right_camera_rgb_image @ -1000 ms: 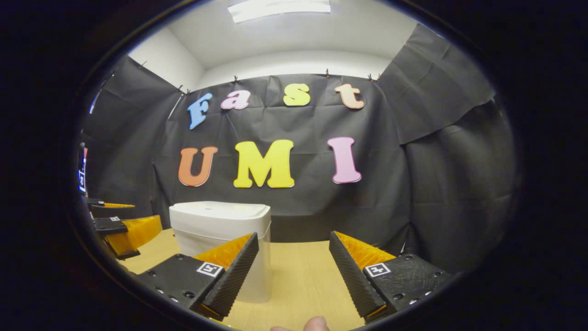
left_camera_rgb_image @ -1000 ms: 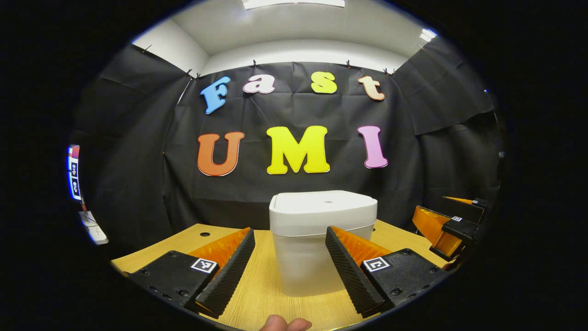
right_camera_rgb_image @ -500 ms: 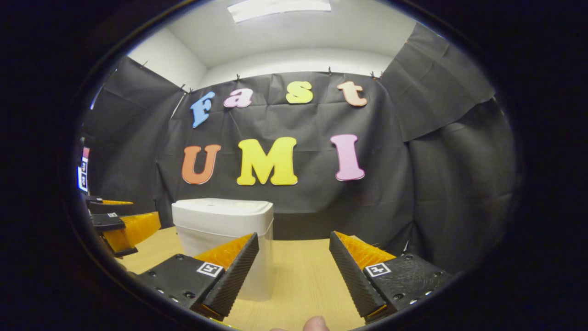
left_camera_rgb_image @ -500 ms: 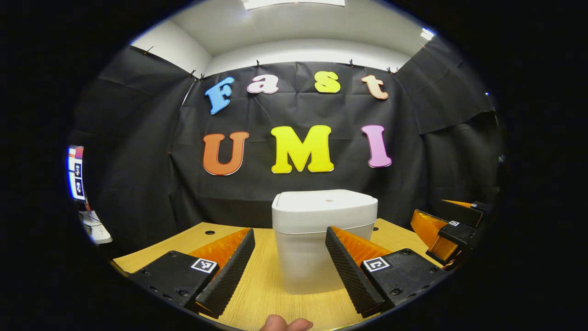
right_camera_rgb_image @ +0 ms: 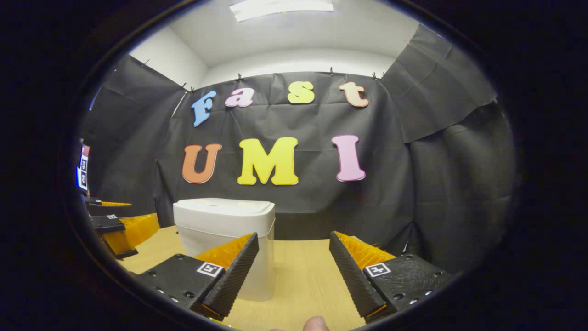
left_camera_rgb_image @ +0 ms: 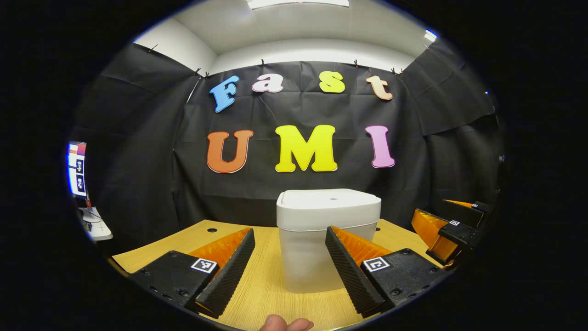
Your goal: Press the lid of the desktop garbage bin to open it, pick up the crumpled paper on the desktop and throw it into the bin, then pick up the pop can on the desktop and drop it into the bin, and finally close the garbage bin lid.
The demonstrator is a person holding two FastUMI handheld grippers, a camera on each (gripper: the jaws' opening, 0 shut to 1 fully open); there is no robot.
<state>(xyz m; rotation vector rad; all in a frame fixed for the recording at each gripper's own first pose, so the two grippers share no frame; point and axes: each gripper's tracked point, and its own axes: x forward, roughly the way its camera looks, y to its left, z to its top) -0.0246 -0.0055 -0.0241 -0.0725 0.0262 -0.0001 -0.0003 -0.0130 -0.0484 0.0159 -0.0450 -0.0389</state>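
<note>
In the left gripper view, the left claw is wide open and holds nothing; a fingertip of the person shows at the bottom edge. Just beyond its tips the bin stands upright on the wooden surface, with the lid closed. In the right gripper view, the right claw is also wide open and empty, and the bin stands to its left, a little farther off. The bin looks like light, stiff, smooth plastic, so it may slide if pushed from the side. The lid is probably best pressed straight down on its flat top, with one finger of a claw. The paper and the can are not located from here.
</note>
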